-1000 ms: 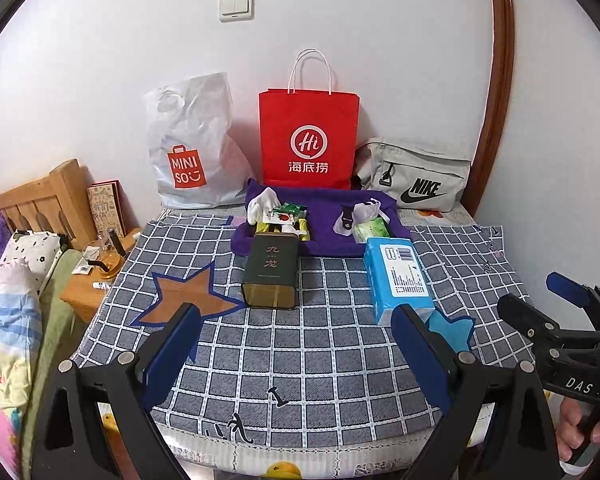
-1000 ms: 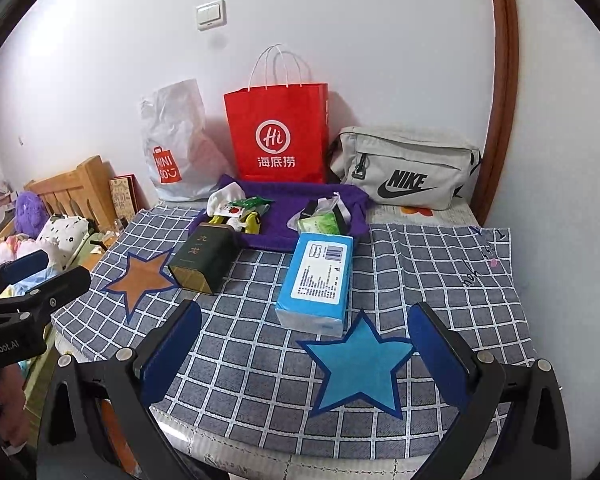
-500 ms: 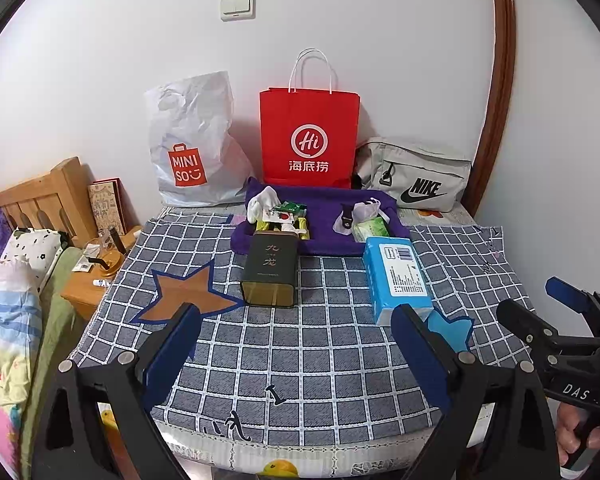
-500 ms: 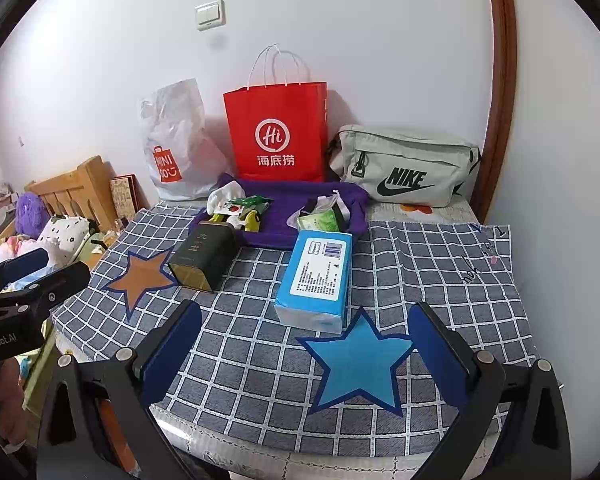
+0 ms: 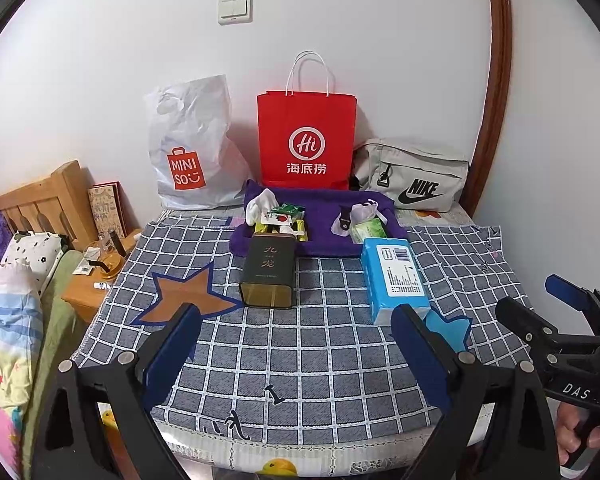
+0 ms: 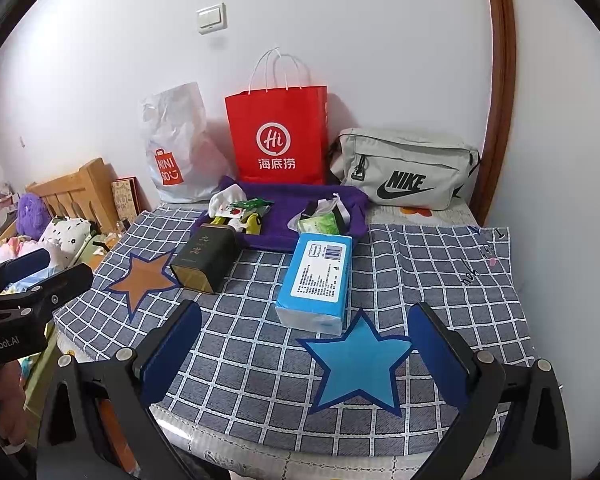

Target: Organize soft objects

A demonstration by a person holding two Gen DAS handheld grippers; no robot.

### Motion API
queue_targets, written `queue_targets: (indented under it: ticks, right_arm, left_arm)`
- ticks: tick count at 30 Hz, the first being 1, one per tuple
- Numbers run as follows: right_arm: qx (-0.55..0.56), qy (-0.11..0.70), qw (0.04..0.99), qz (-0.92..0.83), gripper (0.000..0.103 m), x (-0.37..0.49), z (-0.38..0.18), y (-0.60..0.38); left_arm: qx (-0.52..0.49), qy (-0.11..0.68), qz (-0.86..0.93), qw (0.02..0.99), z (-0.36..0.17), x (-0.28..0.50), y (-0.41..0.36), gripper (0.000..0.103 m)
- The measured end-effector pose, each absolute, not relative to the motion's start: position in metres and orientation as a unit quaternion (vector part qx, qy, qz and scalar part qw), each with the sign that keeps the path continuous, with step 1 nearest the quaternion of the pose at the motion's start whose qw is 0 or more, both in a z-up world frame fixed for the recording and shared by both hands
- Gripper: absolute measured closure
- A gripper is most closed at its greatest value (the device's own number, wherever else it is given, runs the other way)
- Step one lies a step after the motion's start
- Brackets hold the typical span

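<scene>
Both cams pulled back/up a bit vs 1 s ago. Right gripper (image 5: pixel 540 304) sits slightly lower in left view; left gripper (image 6: pixel 40 268) edged further into right view. Table items unmoved.

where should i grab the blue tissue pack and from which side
Grip the tissue pack across its two long sides, near the middle, coming down from above with the right gripper, which is open and nearest. The pack lies flat on the checked cloth, lengthwise away from the camera, with both long sides free.
</scene>
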State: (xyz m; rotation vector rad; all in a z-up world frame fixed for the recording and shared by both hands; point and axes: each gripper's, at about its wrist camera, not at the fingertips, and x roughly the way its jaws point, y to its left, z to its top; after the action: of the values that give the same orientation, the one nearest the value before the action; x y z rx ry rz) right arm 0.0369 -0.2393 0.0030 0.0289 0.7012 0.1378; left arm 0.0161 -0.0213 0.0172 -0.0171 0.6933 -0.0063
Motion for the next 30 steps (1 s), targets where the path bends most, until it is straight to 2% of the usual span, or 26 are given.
queue_targets:
  ticks: [30]
  right_arm:
    - [0.014, 0.34, 0.938, 0.07, 0.001, 0.0355, 0.007, -0.2409]
  left_arm:
    - [-0.007, 0.339, -0.004, 0.941, 0.0178, 0.0146, -0.0228, 0.007]
